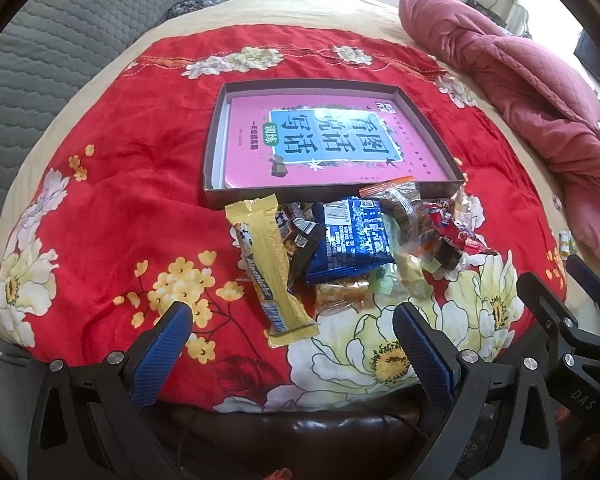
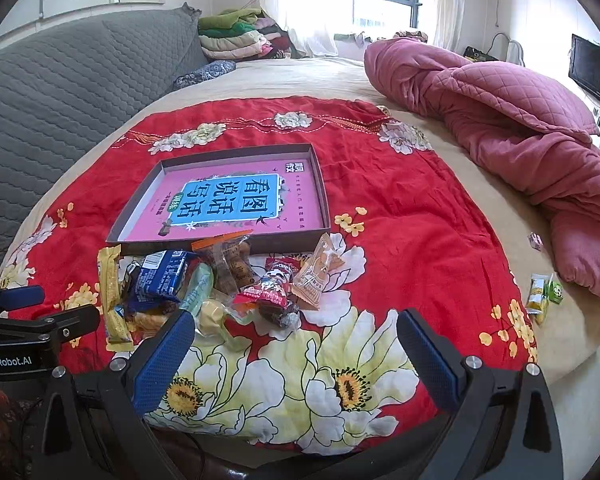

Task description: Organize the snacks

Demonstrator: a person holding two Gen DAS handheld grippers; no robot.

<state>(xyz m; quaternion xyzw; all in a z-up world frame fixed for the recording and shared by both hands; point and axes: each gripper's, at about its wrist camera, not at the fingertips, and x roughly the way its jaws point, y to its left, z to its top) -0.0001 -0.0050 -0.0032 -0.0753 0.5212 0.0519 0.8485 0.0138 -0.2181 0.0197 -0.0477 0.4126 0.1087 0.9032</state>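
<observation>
A pile of snacks lies on the red floral blanket point(image 1: 120, 184) in front of a shallow brown box point(image 1: 214, 136) point(image 2: 138, 208) that holds a pink book point(image 1: 332, 140) point(image 2: 232, 204). The pile includes a long yellow bar point(image 1: 272, 268) point(image 2: 112, 292), a blue packet point(image 1: 348, 236) point(image 2: 160, 280), a clear bag with an orange strip point(image 1: 400, 200) point(image 2: 228, 260), red candies point(image 1: 456, 232) point(image 2: 272, 284) and a tan packet point(image 2: 320, 272). My left gripper point(image 1: 292, 320) is open just short of the yellow bar. My right gripper point(image 2: 296, 328) is open, near the red candies, nothing held.
A rumpled pink quilt point(image 2: 520, 128) lies on the right of the bed. A grey quilted headboard point(image 2: 60, 88) is at the left. Loose small packets point(image 2: 544, 296) sit by the bed's right edge. Folded clothes point(image 2: 236, 36) are stacked at the back. A screen point(image 2: 596, 72) stands far right.
</observation>
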